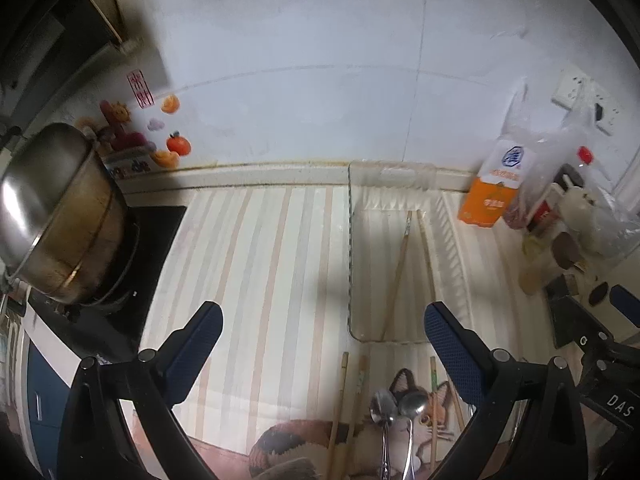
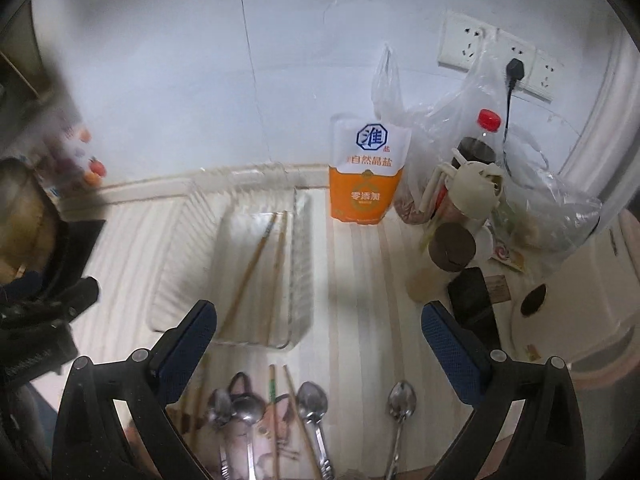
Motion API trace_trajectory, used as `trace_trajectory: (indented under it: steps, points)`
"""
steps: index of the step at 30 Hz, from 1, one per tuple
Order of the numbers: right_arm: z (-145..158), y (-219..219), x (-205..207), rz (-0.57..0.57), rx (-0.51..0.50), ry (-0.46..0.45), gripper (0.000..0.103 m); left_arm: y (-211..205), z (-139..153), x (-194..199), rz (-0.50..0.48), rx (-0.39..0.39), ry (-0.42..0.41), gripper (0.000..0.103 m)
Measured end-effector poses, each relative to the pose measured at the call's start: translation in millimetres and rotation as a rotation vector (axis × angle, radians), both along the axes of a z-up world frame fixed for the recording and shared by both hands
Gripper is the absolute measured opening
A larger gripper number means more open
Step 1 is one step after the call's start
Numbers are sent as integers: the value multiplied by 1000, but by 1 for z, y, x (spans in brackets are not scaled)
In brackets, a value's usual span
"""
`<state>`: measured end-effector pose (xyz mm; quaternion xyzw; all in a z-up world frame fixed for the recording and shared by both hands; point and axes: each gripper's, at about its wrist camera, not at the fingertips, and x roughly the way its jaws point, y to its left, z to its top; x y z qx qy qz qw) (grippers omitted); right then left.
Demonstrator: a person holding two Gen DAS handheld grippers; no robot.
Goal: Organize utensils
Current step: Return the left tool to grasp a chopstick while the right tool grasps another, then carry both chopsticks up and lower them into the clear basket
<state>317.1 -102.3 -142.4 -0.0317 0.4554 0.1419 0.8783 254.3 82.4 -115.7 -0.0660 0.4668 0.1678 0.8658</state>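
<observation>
A clear plastic tray (image 1: 356, 184) (image 2: 302, 240) stands on the striped counter and holds two wooden chopsticks (image 1: 400, 268) (image 2: 256, 264). Several metal spoons (image 2: 312, 404) (image 1: 384, 404) and loose chopsticks (image 2: 272, 384) (image 1: 340, 400) lie on a cat-print mat at the near edge. One spoon (image 2: 402, 400) lies apart to the right. My left gripper (image 1: 324, 344) is open and empty, above the counter just left of the tray. My right gripper (image 2: 320, 344) is open and empty, above the spoons, in front of the tray.
A steel pot (image 1: 60, 216) sits on a black stove at the left. An orange salt pouch (image 2: 366, 172) (image 1: 492, 188), plastic bags (image 2: 532, 184), a red-capped bottle (image 2: 480, 140) and jars (image 2: 452, 248) crowd the back right. A wall socket (image 2: 496, 56) is behind them.
</observation>
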Motion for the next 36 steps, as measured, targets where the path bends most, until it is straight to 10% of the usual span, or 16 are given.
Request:
trace_trajectory:
  steps: [8,12,18,28,36]
  points:
    - [-30,-23,-25,1,60,129,99,0,-13,-30,-7,-21,30,103]
    - [-82,-32,-29,23,73,298,52,7,-66,-39,-1,-64,167,102]
    - [-146,-30,-33,69,133,509,24,13,-162,-43,-13,-186,374,67]
    - [-210,9,-40,173,-36,620,24,-2,-211,-44,-47,-229,464,9]
    - [-217,19,-48,228,-231,568,7,20,-211,-59,34,-305,460,5]
